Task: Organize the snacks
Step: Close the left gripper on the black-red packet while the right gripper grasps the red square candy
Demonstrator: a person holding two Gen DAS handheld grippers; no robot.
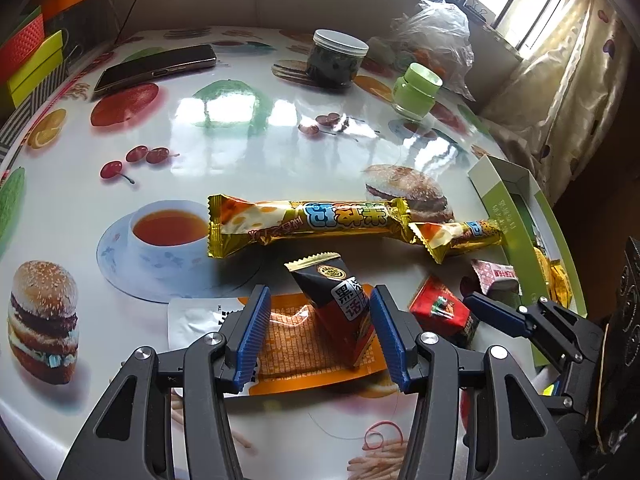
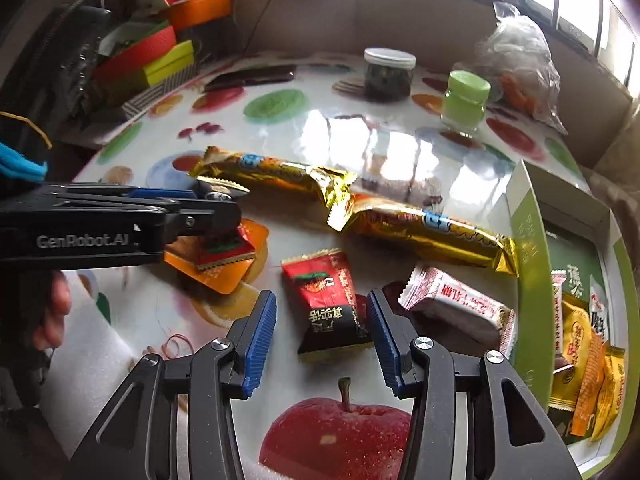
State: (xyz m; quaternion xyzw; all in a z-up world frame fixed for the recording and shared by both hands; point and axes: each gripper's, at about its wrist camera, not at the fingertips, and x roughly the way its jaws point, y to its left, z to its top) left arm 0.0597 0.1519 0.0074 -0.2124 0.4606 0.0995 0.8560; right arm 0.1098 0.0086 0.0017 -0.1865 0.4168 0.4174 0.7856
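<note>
Snacks are spread on a glossy fruit-printed table (image 1: 248, 128). In the left wrist view, the left gripper (image 1: 316, 334) is seen released, its blue fingers (image 1: 252, 332) either side of a tilted black-and-red packet (image 1: 340, 312) resting on a flat orange pouch (image 1: 304, 344); whether the pads touch it cannot be told. At 12 o'clock two long gold bars (image 1: 304, 220) lie end to end. At 3 o'clock the right gripper's tip is seen beside a red packet (image 1: 440, 312).

Only the right wrist view shows the right gripper (image 2: 322, 336) released around that red packet, a white-and-red wrapped bar (image 2: 460, 308) at 3 o'clock, and yellow and orange packets (image 2: 588, 376) inside the green box (image 2: 528, 248) at 4 o'clock. A phone (image 1: 156, 66) is clear only in the left view.

Beyond are a dark jar (image 2: 390, 76), a green jar (image 2: 466, 100), a plastic bag (image 2: 520, 64) and windows. The box is cut off at the frame edge.
</note>
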